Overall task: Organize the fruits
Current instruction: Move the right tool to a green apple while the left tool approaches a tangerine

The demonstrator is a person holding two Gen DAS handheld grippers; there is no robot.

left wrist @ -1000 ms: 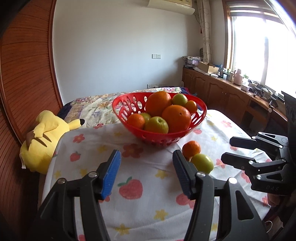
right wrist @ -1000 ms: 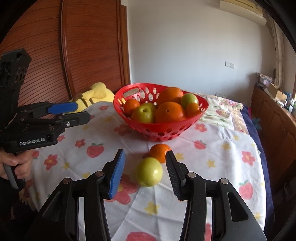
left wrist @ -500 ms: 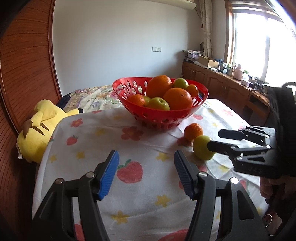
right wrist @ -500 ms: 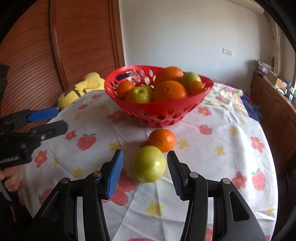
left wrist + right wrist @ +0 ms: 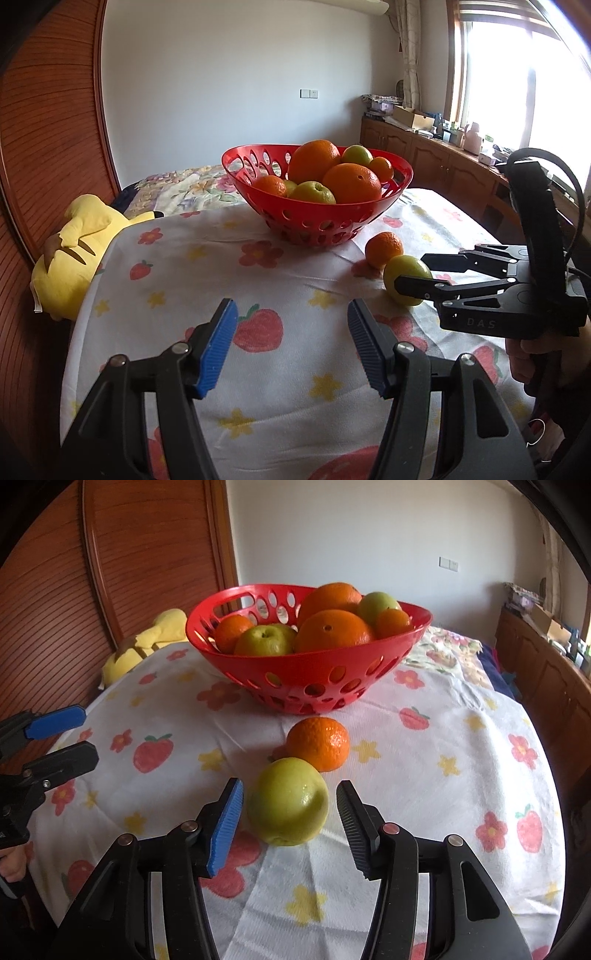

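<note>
A red perforated basket (image 5: 384, 201) (image 5: 317, 672) holding several oranges and green apples stands on the table. In front of it a small orange (image 5: 319, 743) (image 5: 384, 249) and a green apple (image 5: 288, 801) (image 5: 406, 275) lie on the cloth, touching. My right gripper (image 5: 290, 805) (image 5: 410, 273) is open, its jaws on either side of the green apple without clamping it. My left gripper (image 5: 291, 314) (image 5: 61, 734) is open and empty, low over the cloth, left of the loose fruit.
A white tablecloth (image 5: 207, 258) with strawberry and flower prints covers the round table. A yellow plush toy (image 5: 77, 251) (image 5: 147, 646) lies off the table's far left edge beside a wooden wall. Wooden cabinets (image 5: 436, 166) run under the window at right.
My right gripper has moved forward and down until its jaws flank the green apple. My left gripper has dropped lower toward the cloth. The fruit has not moved.
</note>
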